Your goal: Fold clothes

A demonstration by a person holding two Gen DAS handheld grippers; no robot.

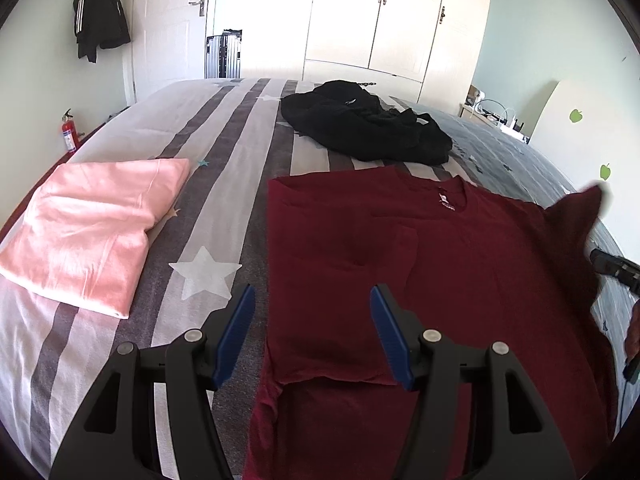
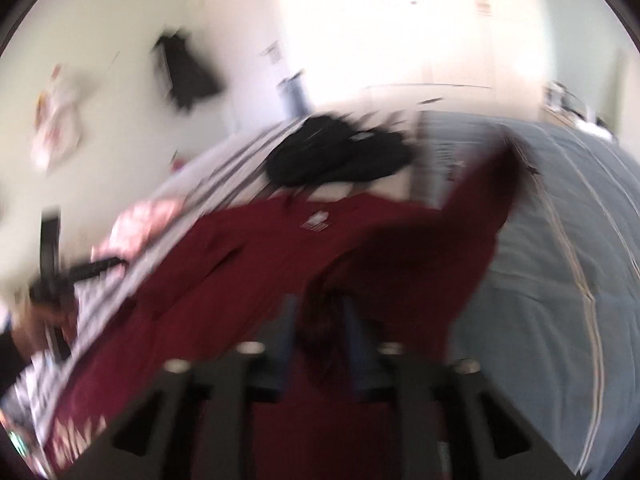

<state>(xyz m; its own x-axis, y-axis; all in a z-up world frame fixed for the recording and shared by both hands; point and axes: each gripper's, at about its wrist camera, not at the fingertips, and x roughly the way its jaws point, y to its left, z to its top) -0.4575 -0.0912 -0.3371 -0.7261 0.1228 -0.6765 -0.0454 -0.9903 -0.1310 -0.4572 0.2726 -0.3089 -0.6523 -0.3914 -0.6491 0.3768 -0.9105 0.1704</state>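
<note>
A: Where is the maroon shirt (image 1: 440,272) lying relative to each gripper?

B: It is lying on the bed (image 1: 224,128), collar toward the far side and hem toward the person. Its long axis is running away from both grippers. The left gripper (image 1: 312,332) is hovering over the shirt's left edge with its jaws spread apart and nothing between them.

A: And the right gripper (image 2: 320,328)?

B: It is pinching a bunch of the maroon cloth between its jaws. The right sleeve (image 2: 472,232) is rising off the bed, so the right side is the nearer one for the fold.

A: Which way does the fold appear to be heading?

B: Judging by the raised sleeve, leftward across the shirt's long axis. The view is blurring, so finer detail is unclear.

A: Other clothes?

B: A folded pink garment (image 1: 96,232) is resting at the left; a black heap (image 1: 360,128) is lying beyond the collar.
</note>
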